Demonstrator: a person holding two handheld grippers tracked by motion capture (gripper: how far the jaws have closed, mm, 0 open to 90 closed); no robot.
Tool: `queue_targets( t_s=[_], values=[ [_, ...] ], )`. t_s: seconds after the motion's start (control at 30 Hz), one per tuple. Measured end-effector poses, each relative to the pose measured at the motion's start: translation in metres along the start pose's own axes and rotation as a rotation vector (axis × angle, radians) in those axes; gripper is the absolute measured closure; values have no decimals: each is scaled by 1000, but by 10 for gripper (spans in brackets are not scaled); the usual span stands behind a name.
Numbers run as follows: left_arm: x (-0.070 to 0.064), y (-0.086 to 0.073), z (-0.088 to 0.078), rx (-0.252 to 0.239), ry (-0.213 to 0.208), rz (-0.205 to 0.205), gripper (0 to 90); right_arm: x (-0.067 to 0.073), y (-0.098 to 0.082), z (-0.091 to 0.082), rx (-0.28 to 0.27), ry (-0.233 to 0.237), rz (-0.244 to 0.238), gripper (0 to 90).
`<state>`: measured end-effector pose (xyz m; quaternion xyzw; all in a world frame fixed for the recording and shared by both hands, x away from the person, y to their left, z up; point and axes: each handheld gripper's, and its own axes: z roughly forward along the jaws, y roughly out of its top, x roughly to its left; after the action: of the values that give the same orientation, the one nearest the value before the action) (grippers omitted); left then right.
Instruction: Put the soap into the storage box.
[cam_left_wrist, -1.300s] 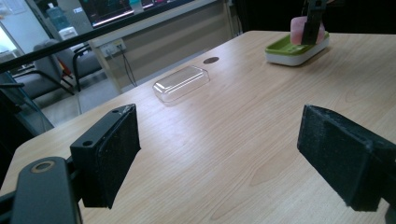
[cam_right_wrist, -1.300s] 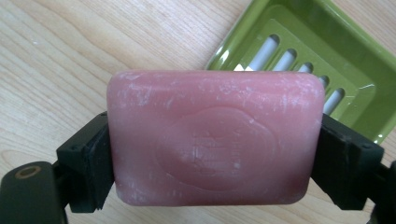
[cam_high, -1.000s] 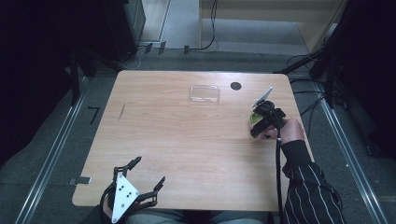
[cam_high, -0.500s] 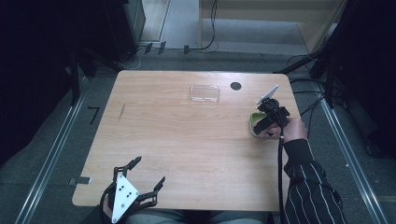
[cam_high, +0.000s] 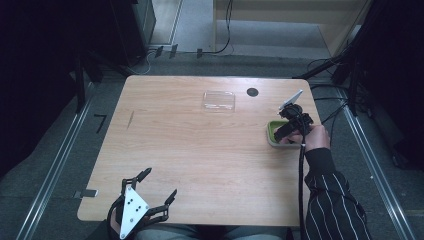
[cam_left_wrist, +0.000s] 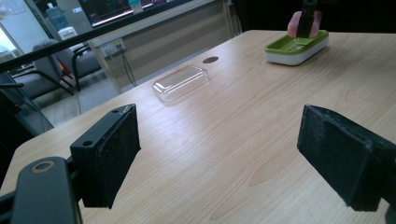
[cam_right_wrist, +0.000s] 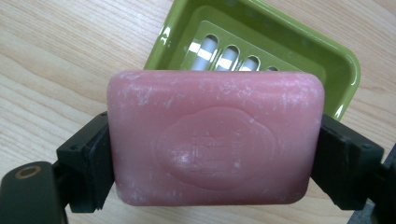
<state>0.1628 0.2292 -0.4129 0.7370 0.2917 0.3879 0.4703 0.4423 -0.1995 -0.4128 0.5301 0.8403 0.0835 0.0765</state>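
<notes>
A clear plastic lid (cam_high: 219, 100) lies flat on the wooden table (cam_high: 190, 150), toward its far edge and a little right of the middle, with a small dark round hole (cam_high: 252, 92) in the tabletop just beside it to the right. In the left gripper view the same clear lid (cam_left_wrist: 180, 82) sits well apart from everything else on the bare wood, the dark hole (cam_left_wrist: 210, 59) beyond it. Grey floor (cam_high: 65, 150) with metal rails surrounds the table, and black cables (cam_high: 220, 45) trail across it at the far side.
</notes>
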Motion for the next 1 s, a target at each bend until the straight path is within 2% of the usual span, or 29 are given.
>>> queue_targets(
  t_s=[0.27,0.9,1.0],
  values=[
    [0,0,0,1,0,1,136,-5,3,2,4,1,26,136],
    [-1,0,1,3,0,0,136,-9,13,5,3,-6,47,136],
    [0,0,0,3,1,-1,136,-10,15,5,4,-19,66,136]
  ],
)
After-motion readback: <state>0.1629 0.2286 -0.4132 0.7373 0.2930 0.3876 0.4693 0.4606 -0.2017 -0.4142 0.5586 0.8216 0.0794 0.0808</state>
